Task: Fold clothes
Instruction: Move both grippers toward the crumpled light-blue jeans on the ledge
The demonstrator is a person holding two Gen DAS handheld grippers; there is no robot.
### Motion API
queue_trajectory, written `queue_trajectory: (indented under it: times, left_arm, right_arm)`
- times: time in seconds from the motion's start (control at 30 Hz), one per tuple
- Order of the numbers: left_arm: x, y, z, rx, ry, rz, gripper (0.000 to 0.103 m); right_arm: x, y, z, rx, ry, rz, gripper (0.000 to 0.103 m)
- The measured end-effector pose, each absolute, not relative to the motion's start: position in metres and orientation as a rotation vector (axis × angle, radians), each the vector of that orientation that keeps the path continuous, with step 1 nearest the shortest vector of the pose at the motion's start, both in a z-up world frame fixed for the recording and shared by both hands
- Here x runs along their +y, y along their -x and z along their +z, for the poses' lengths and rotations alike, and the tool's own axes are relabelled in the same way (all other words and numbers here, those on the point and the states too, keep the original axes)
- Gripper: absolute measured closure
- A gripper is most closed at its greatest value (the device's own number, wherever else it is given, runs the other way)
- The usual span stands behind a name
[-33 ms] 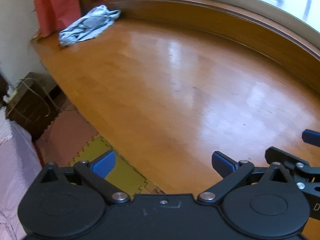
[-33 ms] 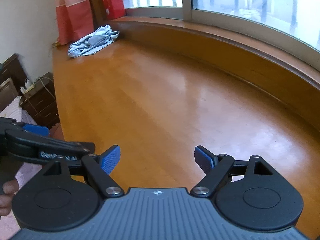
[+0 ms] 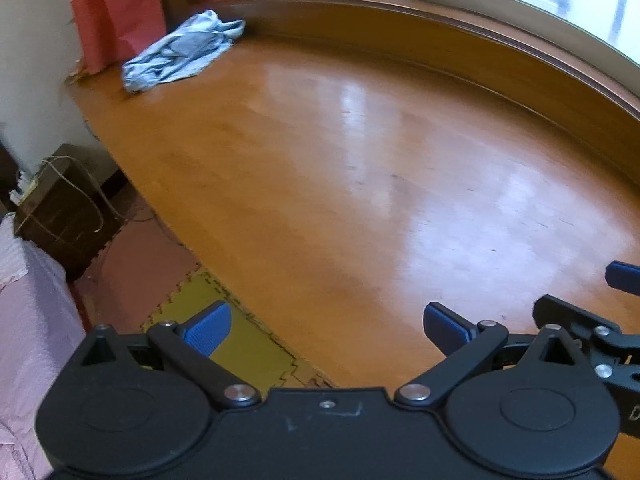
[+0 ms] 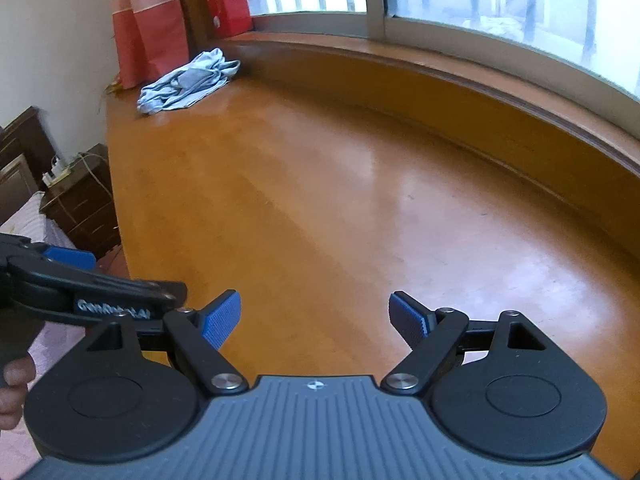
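Observation:
A crumpled light blue garment (image 3: 184, 56) (image 4: 188, 80) lies at the far left corner of a wide wooden platform (image 3: 360, 184) (image 4: 340, 208), well away from both grippers. My left gripper (image 3: 326, 330) hovers over the platform's near edge, open, with nothing between its blue pads. My right gripper (image 4: 316, 320) is over the platform to its right, also open and holding nothing. In the right wrist view the left gripper's blue pad (image 4: 68, 258) shows at the left edge, with a person's hand (image 4: 12, 384) below it.
A raised wooden window ledge (image 4: 440, 80) curves along the platform's back. A red curtain (image 3: 116, 12) and a red container (image 4: 228, 8) stand near the garment. Left of the platform are a dark cabinet (image 3: 60, 208), pink bedding (image 3: 32, 340) and foam floor mats (image 3: 240, 344).

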State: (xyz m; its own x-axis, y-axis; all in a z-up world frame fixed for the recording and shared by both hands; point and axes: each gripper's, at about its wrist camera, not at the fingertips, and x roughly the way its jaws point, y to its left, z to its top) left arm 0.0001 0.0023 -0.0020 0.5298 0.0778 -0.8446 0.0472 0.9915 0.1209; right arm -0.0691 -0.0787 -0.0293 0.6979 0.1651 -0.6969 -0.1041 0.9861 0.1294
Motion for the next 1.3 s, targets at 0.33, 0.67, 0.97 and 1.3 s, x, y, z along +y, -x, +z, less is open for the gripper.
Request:
queue_trajectory:
  times: [0.33, 0.67, 0.97, 1.3]
  left_arm:
    - [0.038, 0.003, -0.013, 0.958, -0.144, -0.176, 0.0]
    - [0.161, -0.033, 0.015, 0.894, -0.243, -0.381, 0.0]
    - [0.207, -0.08, 0.028, 0.877, -0.286, -0.316, 0.0]
    - [0.25, -0.157, 0.012, 0.894, -0.278, -0.175, 0.0]
  right_arm:
    - [-0.06, 0.065, -0.03, 0.797, -0.114, 0.054, 0.019]
    - [-0.004, 0.047, -0.012, 0.736, -0.198, -0.129, 0.019]
    - [0.061, 0.014, 0.007, 0.636, -0.13, -0.113, 0.019]
    - [0.107, -0.05, 0.003, 0.559, -0.109, 0.023, 0.019]
